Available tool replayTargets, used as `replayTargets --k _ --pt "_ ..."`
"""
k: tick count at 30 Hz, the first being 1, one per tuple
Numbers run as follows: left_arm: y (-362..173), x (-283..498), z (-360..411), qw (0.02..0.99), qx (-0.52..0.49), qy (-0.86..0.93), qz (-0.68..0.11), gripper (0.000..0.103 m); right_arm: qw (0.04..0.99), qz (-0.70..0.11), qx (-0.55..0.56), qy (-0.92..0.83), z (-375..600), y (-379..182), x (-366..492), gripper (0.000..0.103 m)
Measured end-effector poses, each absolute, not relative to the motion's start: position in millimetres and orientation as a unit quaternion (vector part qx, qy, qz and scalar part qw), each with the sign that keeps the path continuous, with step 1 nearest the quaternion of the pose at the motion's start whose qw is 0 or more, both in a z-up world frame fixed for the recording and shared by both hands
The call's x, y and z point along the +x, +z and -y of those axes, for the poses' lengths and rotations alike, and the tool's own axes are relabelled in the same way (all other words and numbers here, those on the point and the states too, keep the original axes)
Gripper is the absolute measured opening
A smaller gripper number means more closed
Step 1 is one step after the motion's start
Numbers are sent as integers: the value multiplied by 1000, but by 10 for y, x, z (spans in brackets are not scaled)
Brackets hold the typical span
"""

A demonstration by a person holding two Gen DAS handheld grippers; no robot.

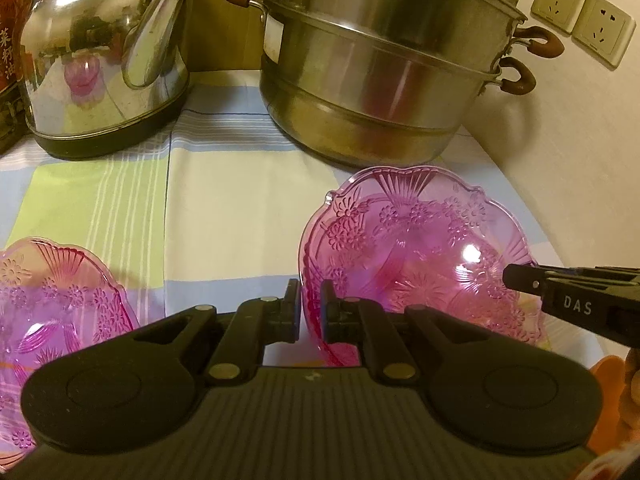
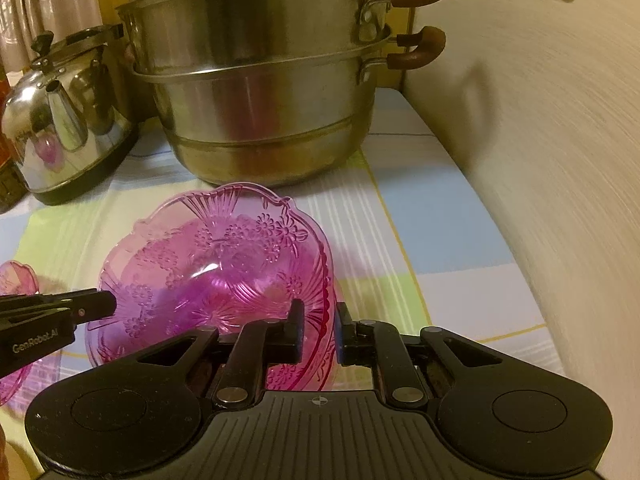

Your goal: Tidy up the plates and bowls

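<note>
Pinching the pink bowl point(image 1: 420, 248) rim, both grippers point(image 1: 311, 312) point(image 2: 320, 332) clamp; only left view shows wall sockets' point(image 1: 580, 20) faces.

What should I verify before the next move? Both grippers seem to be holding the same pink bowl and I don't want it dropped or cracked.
1. Left gripper clamped on the pink glass bowl rim: ok, rim sits between its fingers.
2. Right gripper clamped on the opposite rim: ok, though its fingers look slightly wider apart.
3. Bowl level: not ok, it tilts with the opening toward the steamer pot.
4. Clearance from the steamer pot: ok, tablecloth shows between them.
5. Second pink bowl apart from the held one: ok.
6. Bowl base lifted or resting on the tablecloth: cannot tell.
</note>
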State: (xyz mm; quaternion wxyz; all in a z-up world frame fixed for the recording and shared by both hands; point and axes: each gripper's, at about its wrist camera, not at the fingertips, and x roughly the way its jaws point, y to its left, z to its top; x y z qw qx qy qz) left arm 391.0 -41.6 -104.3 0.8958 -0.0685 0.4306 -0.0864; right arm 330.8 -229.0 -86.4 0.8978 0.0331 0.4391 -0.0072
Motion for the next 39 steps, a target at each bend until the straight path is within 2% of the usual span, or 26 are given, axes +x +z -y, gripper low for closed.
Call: replayTargets --k 8,11,12,13,27,37,39 --pt "-1075 3922 419 894 -63 -88 -434 8 893 -449 23 -4 2269 -915 3335 16" --pt "-1070 3925 439 895 -57 -89 -434 8 894 -448 22 -2 2270 -932 3349 33" --pt "-1065 3922 445 896 -55 -90 -432 8 895 -446 26 0 2278 -926 3344 46" --pt "-1056 3921 444 896 -57 -90 -430 9 896 -444 30 2 2282 -920 3339 53" --pt "-870 3723 247 902 -76 -86 -416 9 904 -423 56 -3 2328 -664 3124 53" --pt "-607 3230 41 906 -89 -85 -405 9 910 -404 97 10 2298 -319 2655 53" --pt "-556 3098 9 907 -92 -86 -402 12 910 -402 105 12 2268 -259 2517 53"
